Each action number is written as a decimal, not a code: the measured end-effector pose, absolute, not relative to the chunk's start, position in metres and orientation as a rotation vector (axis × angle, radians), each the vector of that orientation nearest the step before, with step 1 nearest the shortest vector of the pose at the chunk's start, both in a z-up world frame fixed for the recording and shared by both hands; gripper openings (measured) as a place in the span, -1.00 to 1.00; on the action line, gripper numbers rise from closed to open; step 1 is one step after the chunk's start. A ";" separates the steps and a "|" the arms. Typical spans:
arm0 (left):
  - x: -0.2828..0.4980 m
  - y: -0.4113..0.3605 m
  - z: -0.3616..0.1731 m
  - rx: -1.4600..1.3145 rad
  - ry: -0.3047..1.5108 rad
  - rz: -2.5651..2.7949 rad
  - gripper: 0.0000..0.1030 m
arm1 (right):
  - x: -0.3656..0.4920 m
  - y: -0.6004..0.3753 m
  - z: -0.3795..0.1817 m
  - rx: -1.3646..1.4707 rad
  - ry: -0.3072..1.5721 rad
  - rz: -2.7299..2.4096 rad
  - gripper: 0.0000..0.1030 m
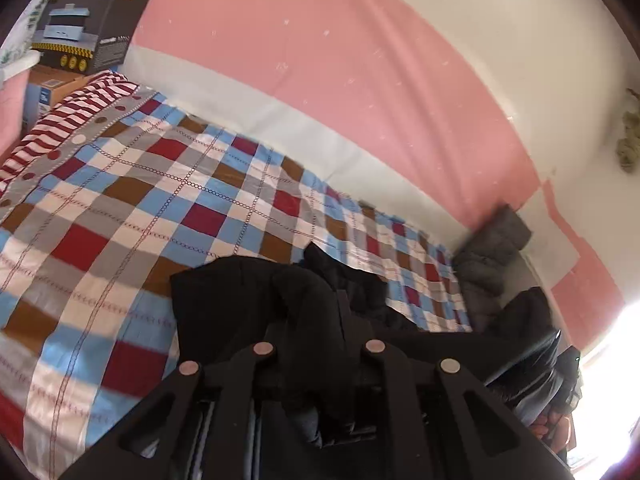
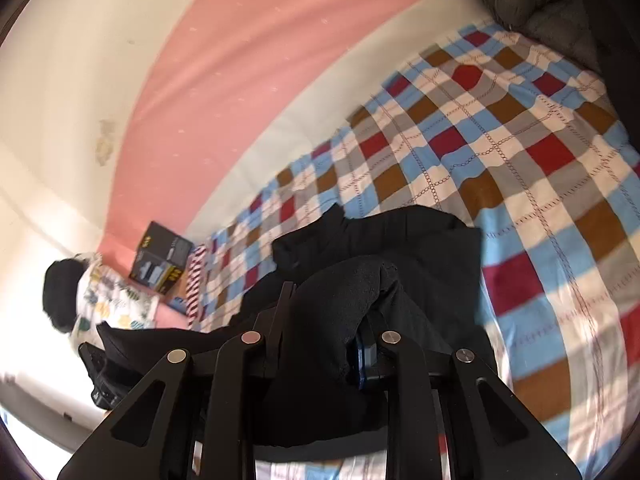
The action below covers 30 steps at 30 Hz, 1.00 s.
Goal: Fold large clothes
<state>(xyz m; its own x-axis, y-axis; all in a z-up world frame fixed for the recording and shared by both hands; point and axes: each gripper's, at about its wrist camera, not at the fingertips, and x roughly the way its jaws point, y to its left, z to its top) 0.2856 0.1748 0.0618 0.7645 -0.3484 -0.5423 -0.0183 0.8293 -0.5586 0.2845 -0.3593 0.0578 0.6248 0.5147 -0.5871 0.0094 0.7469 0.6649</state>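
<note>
A large black garment (image 1: 248, 304) lies bunched on the checked bedspread (image 1: 120, 208) and drapes over both grippers. My left gripper (image 1: 320, 360) is shut on a fold of the black garment, held just above the bed. In the right wrist view my right gripper (image 2: 320, 320) is shut on another bunched part of the black garment (image 2: 400, 248), with cloth piled between the fingers. The fingertips of both grippers are hidden by the fabric.
A dark printed box (image 1: 92, 28) and a red-and-white striped pillow (image 1: 80, 108) sit at one end of the bed. A grey padded cushion (image 1: 492, 252) lies at the other end. A pink and white wall (image 1: 320, 60) runs along the far side. A patterned pillow (image 2: 112, 304) lies beyond the box.
</note>
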 end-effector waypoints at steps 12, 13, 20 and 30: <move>0.425 0.173 -0.061 -0.592 0.941 -0.025 -0.70 | 0.420 -0.354 -0.055 0.794 1.097 0.188 -0.34; 0.432 0.172 -0.069 -0.590 0.956 -0.019 -0.70 | 0.423 -0.355 -0.063 0.815 1.103 0.184 -0.26; 0.443 0.183 -0.077 -0.686 1.000 -0.073 -0.39 | 0.430 -0.358 -0.061 0.848 1.068 0.229 0.30; 0.407 0.218 -0.012 -0.725 0.731 -0.110 0.57 | 0.400 -0.394 0.002 0.728 0.842 0.223 0.50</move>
